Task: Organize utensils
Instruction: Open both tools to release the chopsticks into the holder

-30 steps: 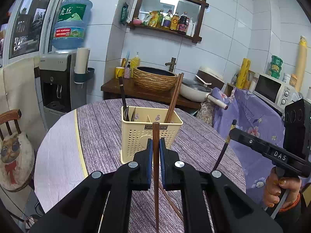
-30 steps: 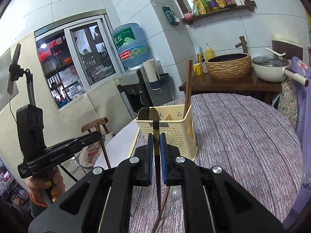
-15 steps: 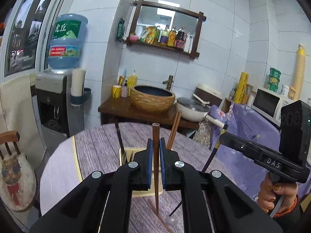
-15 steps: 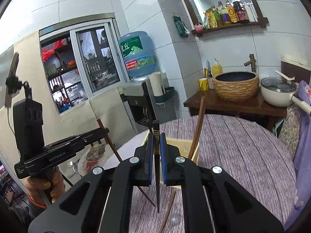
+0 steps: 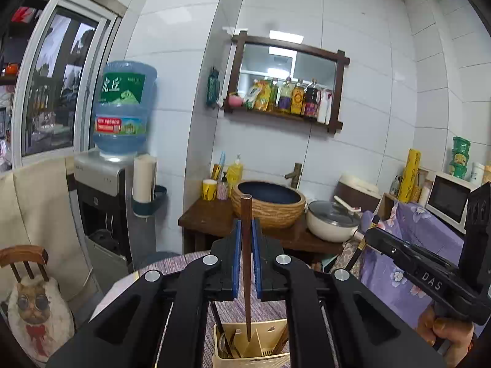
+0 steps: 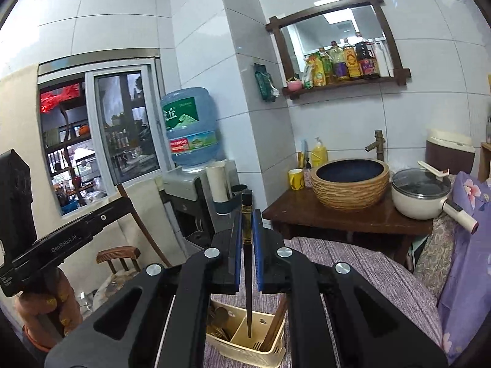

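Left gripper (image 5: 245, 239) clamped tight on a brown wooden chopstick (image 5: 246, 263), held upright, tip hanging over the cream utensil caddy (image 5: 254, 354) on the purple-striped table (image 6: 368, 270). Right gripper (image 6: 245, 233) likewise closed on a black gold-banded chopstick (image 6: 247, 263), tip above the caddy's divider. Only the right view shows spoons (image 6: 219, 319) inside; only the left shows the microwave (image 5: 446, 197).
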